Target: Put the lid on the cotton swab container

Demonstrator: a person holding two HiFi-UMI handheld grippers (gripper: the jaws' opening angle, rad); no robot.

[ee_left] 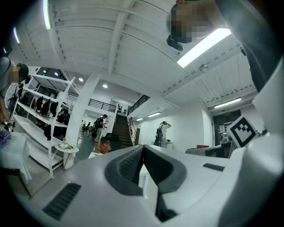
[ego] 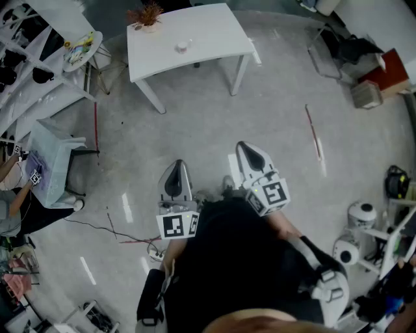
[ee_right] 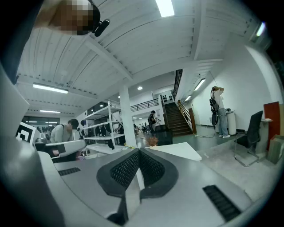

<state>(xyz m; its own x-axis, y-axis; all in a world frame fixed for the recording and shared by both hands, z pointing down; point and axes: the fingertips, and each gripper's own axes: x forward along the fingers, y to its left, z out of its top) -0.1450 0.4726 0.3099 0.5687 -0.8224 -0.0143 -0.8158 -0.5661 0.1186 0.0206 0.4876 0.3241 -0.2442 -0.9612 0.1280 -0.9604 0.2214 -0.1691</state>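
We hold both tongs close to our body, and both are shut with nothing between them. In the left gripper view the left tongs [ee_left: 143, 153] have their ribbed dark pads pressed flat together. In the right gripper view the right tongs [ee_right: 138, 159] are closed the same way. From the head view the two point towards 12 o'clock, side by side but apart, with the right tongs a little further forward than the left. Beneath them lies a pale, glossy floor [ego: 195, 136].

The white worktop [ego: 201, 32] stands well apart from us at 12 o'clock. Near its middle sits a small container [ego: 182, 46], too small for us to tell whether its lid is on. At the worktop's far left corner, at about 11 o'clock from the container, stands a dried reddish plant [ego: 148, 14].

At 10 o'clock from the left tongs we see a round side table [ego: 81, 51] with colourful bits on it, beside white shelving [ego: 29, 97]. At 2 o'clock from the right tongs a thin red stick [ego: 313, 133] lies on the floor.

The right gripper view also shows a staircase [ee_right: 177, 117] behind the worktop. A person [ee_right: 217, 113] stands by the wall at 3 o'clock there, and an office chair [ee_right: 250, 137] is just beside them.
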